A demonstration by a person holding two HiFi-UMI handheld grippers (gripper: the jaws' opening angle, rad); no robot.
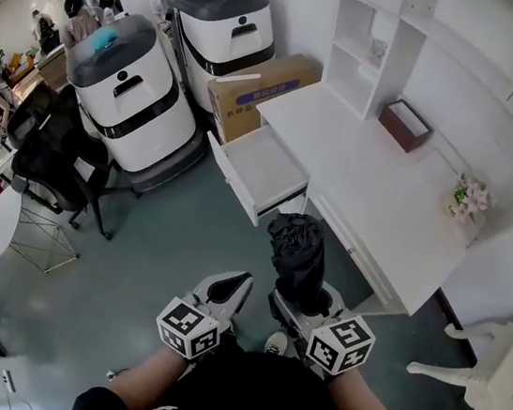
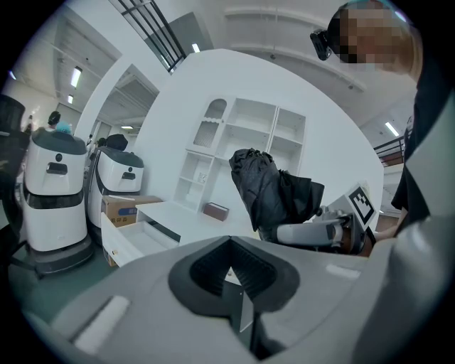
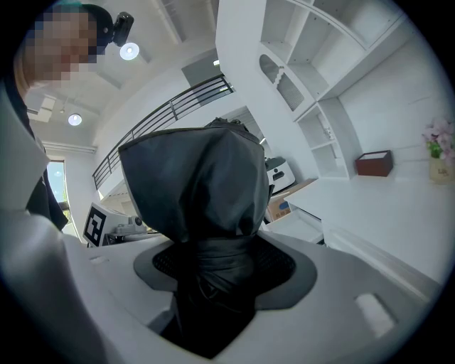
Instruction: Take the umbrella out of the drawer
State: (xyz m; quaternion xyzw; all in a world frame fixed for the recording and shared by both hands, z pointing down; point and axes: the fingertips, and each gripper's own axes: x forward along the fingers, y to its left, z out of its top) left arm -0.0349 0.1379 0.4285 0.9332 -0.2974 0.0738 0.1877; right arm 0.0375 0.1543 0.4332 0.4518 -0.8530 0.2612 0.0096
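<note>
Beside the white desk [image 1: 373, 183], the drawer [image 1: 264, 165] is standing pulled out over the teal floor [image 1: 162, 234]. Open floor is lying between the drawer's front and both grippers. Two white machines [image 1: 132, 92] and a cardboard box [image 1: 258, 95] are crowding the drawer's far side. A black chair [image 1: 50, 156] is sitting well to the left. The right gripper [image 1: 304, 307] is pointing forward, its jaws pinching the lower end of the umbrella [image 1: 299, 253]. The umbrella is out of the drawer, standing up from the jaws near the desk's edge. It is black, folded and bundled, with loose, crumpled cloth. The left gripper [image 1: 229, 286] is hovering just beside it, jaws pressed together on nothing.
</note>
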